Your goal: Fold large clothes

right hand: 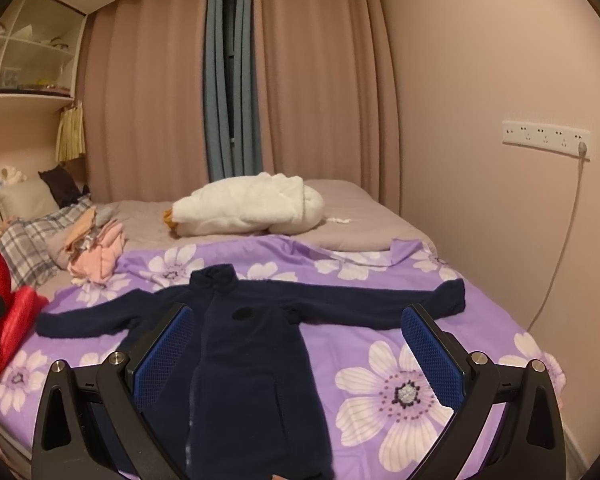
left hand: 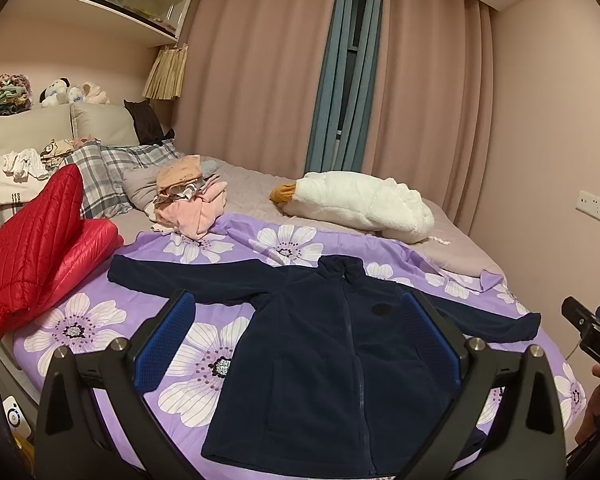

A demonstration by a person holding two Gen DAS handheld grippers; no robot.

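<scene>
- The navy jacket [left hand: 332,360] lies flat on its back on the purple flowered sheet [left hand: 80,332], zipped up, collar toward the curtains [left hand: 260,80], both sleeves stretched straight out to the sides.
- The left tool [left hand: 296,344] hangs above the jacket's body, its blue-padded fingers [left hand: 164,344] spread wide with nothing between them.
- The right tool [right hand: 298,356] hovers over the jacket's right half and the bare sheet beside it, jaws just as wide apart, holding nothing.
- In the left wrist view the right tool shows at the far right edge, near the cuff of the right sleeve, with part of a hand [left hand: 596,408] on its grip.
- A red quilted jacket [left hand: 36,248] is heaped at the left edge of the bed, near the left sleeve's cuff but not touching it.
- A pile of pink and peach clothes [left hand: 192,204] sits just past the sheet's far left edge, behind the left sleeve.
- A white plush goose [left hand: 360,204] lies across the grey bedcover [right hand: 360,208] beyond the sheet, well apart from the jacket.
- Plaid pillows [left hand: 112,176] and more loose clothes crowd the headboard end; stuffed toys [left hand: 72,92] line the ledge above.
- On the right wall a socket strip [right hand: 546,138] has a cable [right hand: 560,248] dropping toward the bed's edge.
- The sheet's far right corner is folded up, clear of the right sleeve.
</scene>
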